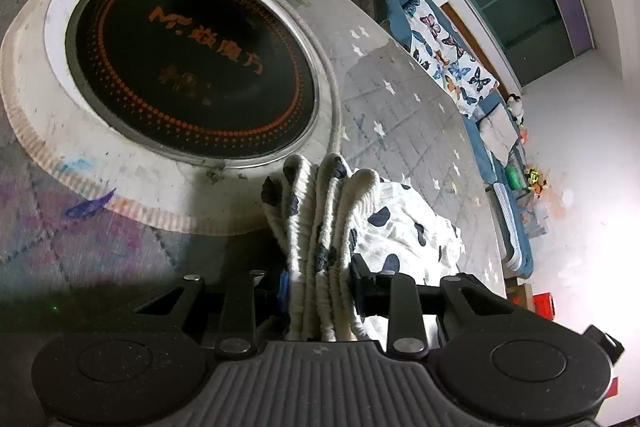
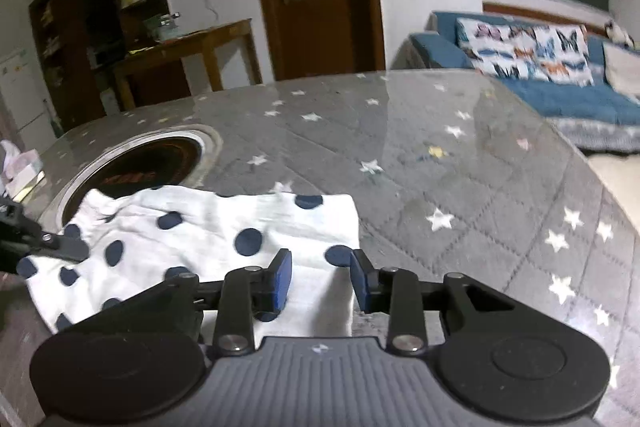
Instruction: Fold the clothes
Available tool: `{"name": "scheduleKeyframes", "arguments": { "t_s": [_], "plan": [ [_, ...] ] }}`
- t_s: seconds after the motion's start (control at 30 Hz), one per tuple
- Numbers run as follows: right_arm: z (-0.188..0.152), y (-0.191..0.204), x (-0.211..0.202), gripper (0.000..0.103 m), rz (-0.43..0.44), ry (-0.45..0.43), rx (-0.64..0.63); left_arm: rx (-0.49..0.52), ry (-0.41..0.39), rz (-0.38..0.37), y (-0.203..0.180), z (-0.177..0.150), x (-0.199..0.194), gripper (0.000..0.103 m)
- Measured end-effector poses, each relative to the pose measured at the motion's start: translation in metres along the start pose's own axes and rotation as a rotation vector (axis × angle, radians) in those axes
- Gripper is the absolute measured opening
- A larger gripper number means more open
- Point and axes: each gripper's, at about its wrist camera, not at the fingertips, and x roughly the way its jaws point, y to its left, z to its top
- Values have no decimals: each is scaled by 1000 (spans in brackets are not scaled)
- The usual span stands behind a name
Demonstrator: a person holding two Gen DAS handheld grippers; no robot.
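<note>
A white garment with dark blue dots (image 2: 208, 227) lies flat on the grey star-patterned table (image 2: 440, 147). In the left wrist view its ribbed elastic edge (image 1: 320, 211) is bunched into folds, and my left gripper (image 1: 320, 283) is shut on that bunch while the rest of the garment (image 1: 404, 227) spreads to the right. My right gripper (image 2: 320, 279) hovers just over the garment's near right corner. Its blue pads (image 2: 282, 279) stand apart with nothing pressed between them. In the right wrist view the left gripper (image 2: 52, 247) shows at the cloth's left end.
A round black induction hob (image 1: 192, 63) is set into the table just beyond the garment. A tissue box (image 2: 22, 171) sits at the table's far left. A blue sofa (image 2: 560, 99) with a butterfly cushion (image 2: 528, 51) stands past the table edge.
</note>
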Motion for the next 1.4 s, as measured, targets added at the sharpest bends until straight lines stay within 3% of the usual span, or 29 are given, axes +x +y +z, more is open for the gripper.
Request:
{"name": "scheduleKeyframes", "arguments": {
  "t_s": [0.17, 0.27, 0.5, 0.57, 0.63, 0.77, 1.1, 1.4],
  "plan": [
    [-6, -13, 5, 33, 43, 10, 115, 29, -12, 18, -7, 2, -1, 31],
    [-8, -12, 6, 33, 15, -4, 121, 46, -18, 30, -13, 3, -2, 31],
    [-13, -15, 4, 34, 39, -12, 149, 97, -19, 66, -29, 5, -2, 31],
    [-15, -14, 3, 26, 54, -9, 147, 111, -21, 75, -33, 6, -1, 31],
    [-14, -12, 1, 10, 70, -11, 144, 128, -24, 83, -38, 7, -1, 30],
    [-8, -14, -9, 6, 89, -56, 154, 162, -32, 92, -52, 10, -1, 30],
    [50, -33, -36, 5, 40, -175, 98, 252, -50, 80, -108, 32, 14, 29],
    [97, -66, -25, 5, -42, -183, 69, 302, -53, 91, -155, 54, 61, 29]
  ]
}}
